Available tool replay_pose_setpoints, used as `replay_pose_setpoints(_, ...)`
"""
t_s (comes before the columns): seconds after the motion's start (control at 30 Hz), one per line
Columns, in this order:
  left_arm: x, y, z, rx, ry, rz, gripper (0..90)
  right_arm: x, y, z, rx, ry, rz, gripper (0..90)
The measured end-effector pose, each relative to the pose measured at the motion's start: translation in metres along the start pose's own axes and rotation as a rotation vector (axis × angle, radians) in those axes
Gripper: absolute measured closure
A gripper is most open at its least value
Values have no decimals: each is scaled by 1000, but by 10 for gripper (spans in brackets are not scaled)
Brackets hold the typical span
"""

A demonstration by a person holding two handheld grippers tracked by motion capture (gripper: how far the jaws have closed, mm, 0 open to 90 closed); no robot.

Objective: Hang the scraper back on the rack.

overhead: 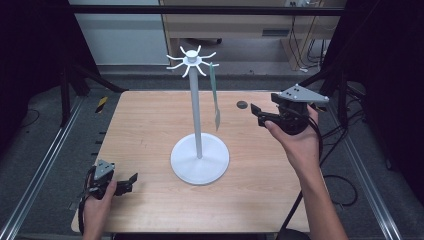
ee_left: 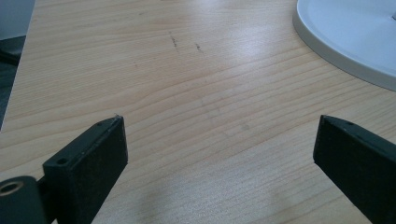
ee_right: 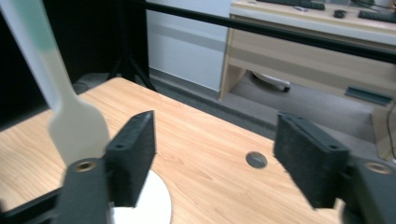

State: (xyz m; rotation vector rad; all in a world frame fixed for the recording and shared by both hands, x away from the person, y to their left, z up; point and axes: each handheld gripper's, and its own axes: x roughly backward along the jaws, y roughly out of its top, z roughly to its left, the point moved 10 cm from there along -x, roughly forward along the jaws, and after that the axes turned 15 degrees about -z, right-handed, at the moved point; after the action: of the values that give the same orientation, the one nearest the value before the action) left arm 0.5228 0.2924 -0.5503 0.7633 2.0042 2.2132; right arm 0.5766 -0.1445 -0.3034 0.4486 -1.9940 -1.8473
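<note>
Wooden table (overhead: 150,125) has a white rack (overhead: 198,125) mid-table with a spatula (overhead: 215,97) hanging, left gripper (overhead: 131,180) near-left and right gripper (overhead: 260,114) far-right both spread with nothing between.

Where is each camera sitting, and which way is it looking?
High view: above the person's side, looking forward and down at the table; shows both forearms, left gripper, right gripper, white stand, hanging spatula.
Left gripper view: rides low, facing the tabletop; shows its two black jaws, apart.
Right gripper view: raised, facing the spatula and a far desk; jaws apart.
Shared: the stand's base appears in all three.
</note>
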Motion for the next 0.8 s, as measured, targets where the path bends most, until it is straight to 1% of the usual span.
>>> replay_pose_setpoints(0.07, 0, 0, 0, -2, -1, -3, 25, 2, -5, -4, -4, -18, 8, 211)
replay_pose_setpoints(0.13, 0, 1, -1, 0, -5, -8, 25, 3, -10, -7, 3, -33, 7, 175)
replay_pose_setpoints(0.17, 0, 1, -1, 0, -5, -8, 25, 3, -10, -7, 3, -33, 7, 175)
replay_pose_setpoints(0.2, 1, 2, -2, -5, -7, -15, 24, 5, -16, -11, -2, -53, 7, 110)
replay_pose_setpoints(0.27, 1, 2, -2, -3, -8, -17, 24, 5, -18, -12, -5, -55, 5, 98)
replay_pose_setpoints(0.3, 1, 2, -2, -4, -8, -15, 24, 7, -23, -14, -10, -66, -1, 68)
replay_pose_setpoints(0.33, 1, 2, -2, -4, -8, -15, 24, 8, -26, -16, -14, -69, -3, 57)
replay_pose_setpoints(0.37, 1, 2, -2, -2, -6, -17, 24, 9, -29, -17, -24, -73, -4, 55)
replay_pose_setpoints(0.4, 1, 2, -2, -3, -7, -16, 24, 10, -33, -19, -21, -80, -4, 56)
replay_pose_setpoints(0.43, 1, 2, -2, -3, -7, -16, 24, 10, -33, -19, -21, -80, -4, 56)
replay_pose_setpoints(0.47, 2, 3, -1, -4, -3, -19, 24, 13, -41, -23, -11, -104, 6, 61)
replay_pose_setpoints(0.5, 2, 3, 0, -2, -2, -20, 24, 14, -46, -23, -15, -105, 8, 61)
replay_pose_setpoints(0.53, 2, 3, 0, -2, -2, -20, 24, 14, -46, -23, -15, -105, 8, 61)
replay_pose_setpoints(0.57, 2, 3, 0, -1, -1, -21, 24, 14, -51, -24, -18, -103, 7, 60)
replay_pose_setpoints(0.6, 2, 3, 1, -1, 1, -22, 24, 17, -60, -25, -18, -105, 14, 60)
replay_pose_setpoints(0.63, 2, 3, 1, -1, 1, -22, 24, 17, -60, -25, -18, -105, 14, 60)
replay_pose_setpoints(0.67, 2, 3, 1, -1, 2, -22, 24, 19, -69, -25, -28, -104, 14, 59)
replay_pose_setpoints(0.7, 2, 3, 1, -1, 1, -20, 24, 20, -73, -25, -27, -107, 20, 58)
replay_pose_setpoints(0.73, 2, 3, 1, -1, 1, -20, 24, 20, -73, -25, -27, -107, 20, 58)
replay_pose_setpoints(0.77, 2, 3, 0, -2, 2, -21, 24, 22, -81, -26, -22, -115, 31, 58)
replay_pose_setpoints(0.8, 2, 3, 0, 0, 0, -22, 24, 23, -85, -26, -18, -118, 38, 59)
